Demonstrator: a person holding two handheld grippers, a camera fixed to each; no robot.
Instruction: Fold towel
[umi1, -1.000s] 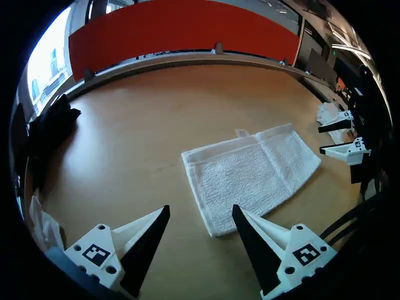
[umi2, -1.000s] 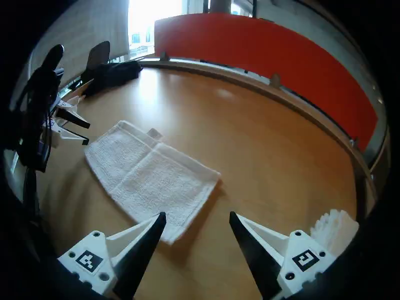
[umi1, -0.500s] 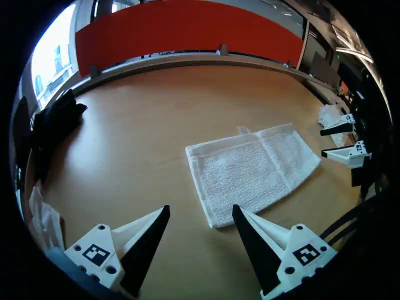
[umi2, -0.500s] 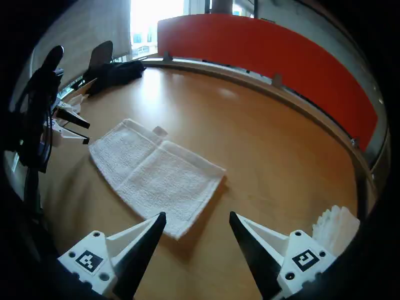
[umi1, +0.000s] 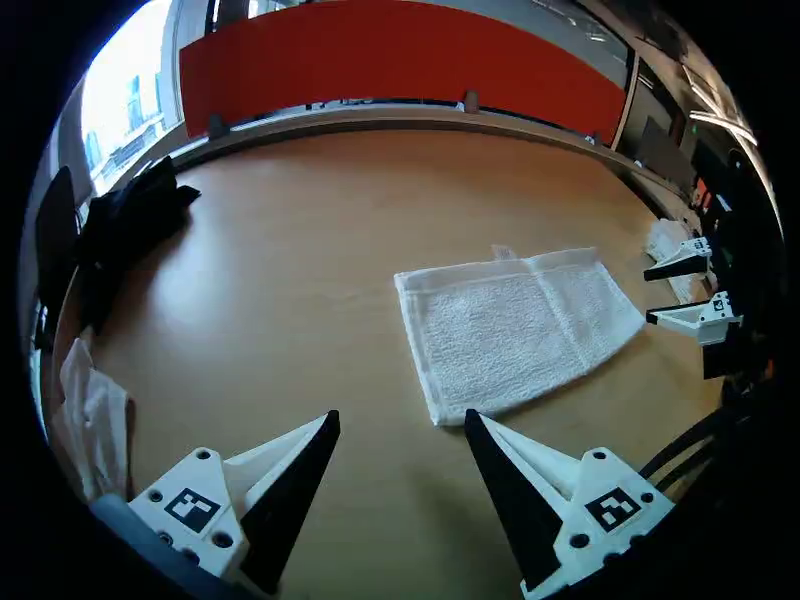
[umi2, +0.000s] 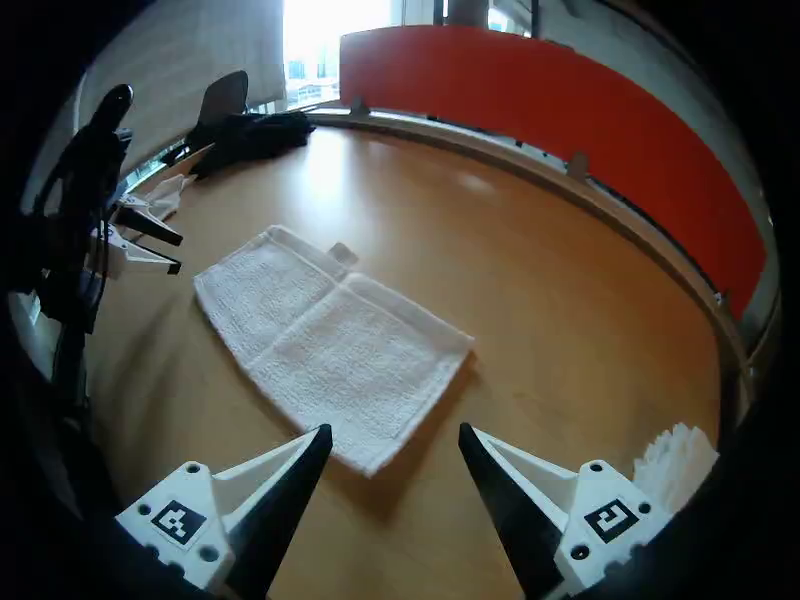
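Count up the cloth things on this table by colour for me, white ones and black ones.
White: 3 (towel, crumpled cloth, ribbed bundle)
Black: 1 (garment heap)
Total: 4

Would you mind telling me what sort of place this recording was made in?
Probably an office: a wide wooden desk with a red partition screen along its far edge, beside bright windows.
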